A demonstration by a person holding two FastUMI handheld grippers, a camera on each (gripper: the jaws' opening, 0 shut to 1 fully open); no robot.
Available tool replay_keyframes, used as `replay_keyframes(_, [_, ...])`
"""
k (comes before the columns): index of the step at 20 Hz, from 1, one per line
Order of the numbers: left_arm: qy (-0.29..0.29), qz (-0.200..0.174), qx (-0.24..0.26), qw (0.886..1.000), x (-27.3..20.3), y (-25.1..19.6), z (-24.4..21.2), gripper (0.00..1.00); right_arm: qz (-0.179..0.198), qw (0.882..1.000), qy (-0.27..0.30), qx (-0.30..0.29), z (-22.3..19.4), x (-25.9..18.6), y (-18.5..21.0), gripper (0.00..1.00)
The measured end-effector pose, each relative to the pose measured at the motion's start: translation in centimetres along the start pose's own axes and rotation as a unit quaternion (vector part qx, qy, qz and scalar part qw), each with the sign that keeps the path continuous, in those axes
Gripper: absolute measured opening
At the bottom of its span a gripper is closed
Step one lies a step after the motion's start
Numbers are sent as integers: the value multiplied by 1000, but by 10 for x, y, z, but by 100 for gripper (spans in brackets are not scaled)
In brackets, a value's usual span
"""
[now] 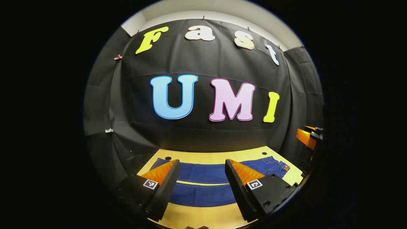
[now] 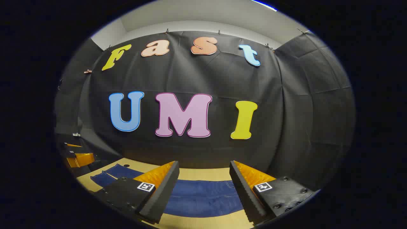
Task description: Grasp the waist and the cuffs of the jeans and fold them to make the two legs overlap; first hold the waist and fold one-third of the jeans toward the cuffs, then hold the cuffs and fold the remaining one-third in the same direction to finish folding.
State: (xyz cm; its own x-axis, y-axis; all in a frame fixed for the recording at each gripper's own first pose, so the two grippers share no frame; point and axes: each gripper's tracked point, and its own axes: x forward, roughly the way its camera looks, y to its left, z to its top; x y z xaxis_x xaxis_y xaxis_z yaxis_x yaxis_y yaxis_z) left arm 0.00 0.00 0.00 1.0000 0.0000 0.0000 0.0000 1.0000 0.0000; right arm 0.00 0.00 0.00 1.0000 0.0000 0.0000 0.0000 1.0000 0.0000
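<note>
**Both grippers spread above the flat jeans**

The left gripper (image 1: 202, 165) hangs with its fingers wide apart, gripping nothing. Below it the jeans (image 1: 203, 173) lie flat across the table (image 1: 197, 219), legs side by side, waist (image 1: 279, 165) toward the right. The right gripper (image 2: 204, 167) is likewise spread and empty over the denim.

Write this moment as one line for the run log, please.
stage: before first grasp | jeans: flat on table, legs apart | left hand-held gripper: open, above jeans | right hand-held gripper: open, above jeans

Square coded markers on claw fingers (image 1: 254, 183), no legible text
</note>
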Motion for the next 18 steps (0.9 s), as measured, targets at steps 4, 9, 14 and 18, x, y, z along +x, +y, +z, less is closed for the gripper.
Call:
replay_keyframes(4, [4,3,-6,1000,2,1,-4,83,-9,1000,-1,-1,-1,3,-10,97])
replay_keyframes(9, [4,2,7,1000,5,-2,-7,83,-8,1000,7,-9,-6,3,-13,98])
replay_keyframes(14, [3,0,3,1000,8,-3,-4,83,-1,1000,9,-9,-8,6,-13,98])
replay_keyframes(18, [9,7,19,1000,13,8,-8,83,2,1000,6,-19,-8,7,-14,98])
